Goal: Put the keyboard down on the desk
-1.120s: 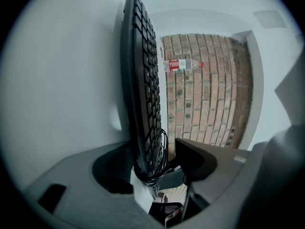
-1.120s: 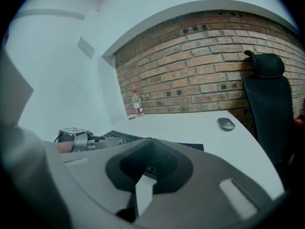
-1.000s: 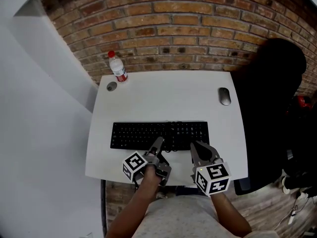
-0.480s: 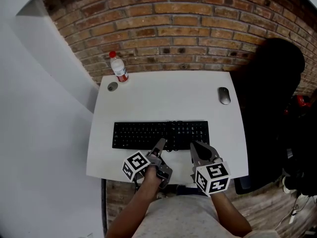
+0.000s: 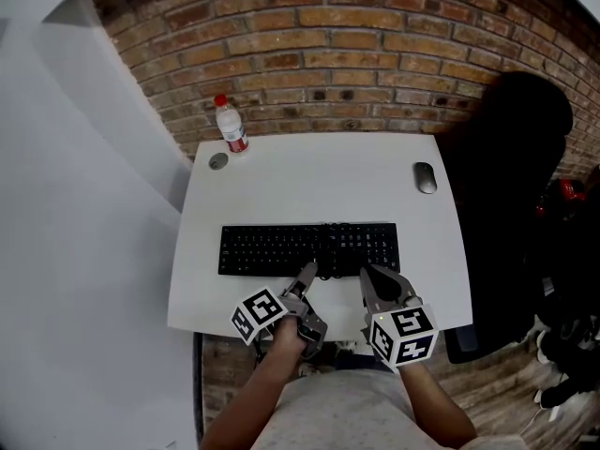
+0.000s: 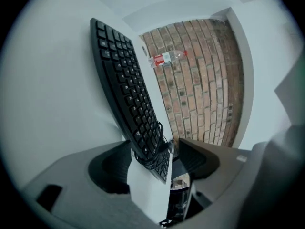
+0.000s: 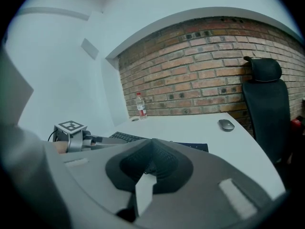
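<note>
The keyboard is lying flat on the desk, across the middle and close to the near edge, with its long side running along that edge. It seems to be resting with its whole underside on the desk, so I judge that the putting down itself is almost finished.

The left gripper is reaching over the near edge. Its fingers are standing spread apart, with the near rim of the keyboard between them. As far as I can see they are not pressing on it. A looped cable is sitting on the keys just by these fingers. The right gripper is hovering beside the left one, also at the near edge. Its fingers are pressed together and are holding nothing.

What is probably left is only to draw the left fingers back from the keyboard without catching the cable.

Around it, a water bottle is standing upright at the far left corner, with a small grey round thing just beside it. A computer mouse is lying near the right edge, well apart from the keyboard. A black office chair is standing by the right edge, and a brick wall is rising behind the far edge. Nothing is blocking the way.
</note>
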Available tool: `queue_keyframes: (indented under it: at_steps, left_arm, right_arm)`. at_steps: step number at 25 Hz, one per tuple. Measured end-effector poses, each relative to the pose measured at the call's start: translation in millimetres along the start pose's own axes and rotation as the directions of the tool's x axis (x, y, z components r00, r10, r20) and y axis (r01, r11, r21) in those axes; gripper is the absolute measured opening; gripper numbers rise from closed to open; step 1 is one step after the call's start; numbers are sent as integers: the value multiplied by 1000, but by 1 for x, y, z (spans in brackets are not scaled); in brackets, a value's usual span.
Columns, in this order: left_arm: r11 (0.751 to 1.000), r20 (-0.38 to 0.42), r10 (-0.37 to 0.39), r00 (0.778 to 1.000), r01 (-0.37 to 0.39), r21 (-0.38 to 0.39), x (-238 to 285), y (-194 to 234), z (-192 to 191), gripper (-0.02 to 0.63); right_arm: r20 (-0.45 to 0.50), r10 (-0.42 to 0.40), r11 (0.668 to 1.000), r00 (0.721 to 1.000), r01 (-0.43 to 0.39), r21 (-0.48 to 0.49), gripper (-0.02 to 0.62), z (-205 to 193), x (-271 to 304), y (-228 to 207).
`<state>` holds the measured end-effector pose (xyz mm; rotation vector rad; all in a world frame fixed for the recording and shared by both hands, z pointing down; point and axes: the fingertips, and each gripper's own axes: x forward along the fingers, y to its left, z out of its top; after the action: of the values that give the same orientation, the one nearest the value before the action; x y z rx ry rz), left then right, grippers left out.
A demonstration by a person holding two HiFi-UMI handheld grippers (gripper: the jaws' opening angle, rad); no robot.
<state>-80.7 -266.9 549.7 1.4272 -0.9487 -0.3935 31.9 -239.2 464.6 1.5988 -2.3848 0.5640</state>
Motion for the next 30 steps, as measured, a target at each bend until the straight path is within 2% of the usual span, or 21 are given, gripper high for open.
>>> queue_keyframes:
  at_steps: [3, 6, 12, 16, 21, 26, 30]
  left_arm:
    - [995, -28, -13, 1000, 15, 101, -8, -10, -3, 274]
    - [977, -47, -22, 999, 31, 212, -17, -23, -4, 247]
    - [904, -65, -35, 997, 60, 423, -38, -44, -7, 215]
    - [827, -70, -41, 997, 73, 558, -51, -59, -8, 192]
    - [709, -65, -70, 995, 95, 699, -68, -80, -12, 139]
    - [586, -66, -81, 995, 101, 804, -83, -94, -20, 107]
    - [513, -50, -85, 995, 87, 854, -95, -97, -22, 50]
  right_arm:
    - [13, -10, 1000, 1000, 10, 4, 9, 2, -6, 5]
    - [25, -17, 1000, 1000, 17, 5, 9, 4, -12, 11]
    - [57, -30, 1000, 998, 30, -4, 9, 6, -26, 25]
    - [76, -32, 999, 997, 33, -9, 9, 10, -34, 35]
    - [94, -30, 999, 995, 31, -10, 9, 10, -44, 46]
    - [110, -30, 999, 993, 32, -14, 9, 14, -54, 54]
    - [121, -29, 999, 992, 31, -15, 9, 14, -60, 62]
